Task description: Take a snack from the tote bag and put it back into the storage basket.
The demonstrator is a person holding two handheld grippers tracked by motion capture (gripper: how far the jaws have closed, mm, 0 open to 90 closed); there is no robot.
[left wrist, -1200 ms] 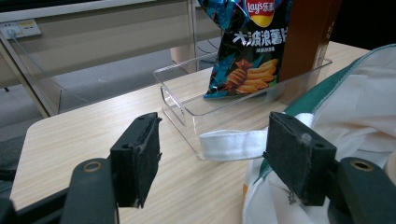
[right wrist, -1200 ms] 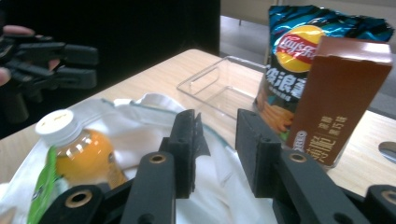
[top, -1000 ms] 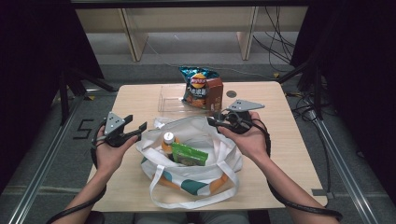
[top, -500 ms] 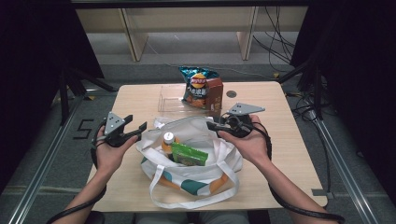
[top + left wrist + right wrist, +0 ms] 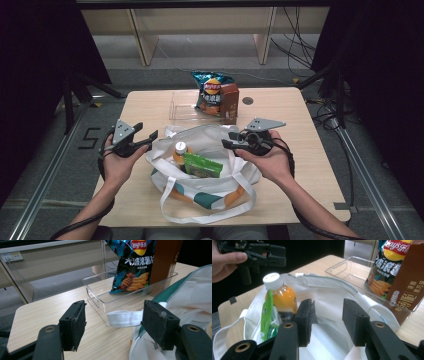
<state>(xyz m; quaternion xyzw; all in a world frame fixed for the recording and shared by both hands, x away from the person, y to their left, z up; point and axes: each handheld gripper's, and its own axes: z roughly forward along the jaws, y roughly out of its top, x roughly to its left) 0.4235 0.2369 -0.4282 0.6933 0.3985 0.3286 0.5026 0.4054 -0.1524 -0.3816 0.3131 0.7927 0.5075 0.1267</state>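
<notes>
A white tote bag with green and orange trim lies open mid-table. Inside it stand an orange drink bottle with a white cap and a green packet. My left gripper is open at the bag's left rim; in the left gripper view its jaws frame a white bag strap without touching it. My right gripper hovers open over the bag's right rim. In the right gripper view its jaws hold nothing, and the bottle and packet sit just left of them.
A clear plastic tray sits behind the bag, holding a blue chips bag and a brown box. A small dark disc lies at the table's back right. Bare tabletop extends right of the bag.
My right gripper has dropped slightly toward the bag's mouth. The left gripper and the bag's contents have stayed put.
</notes>
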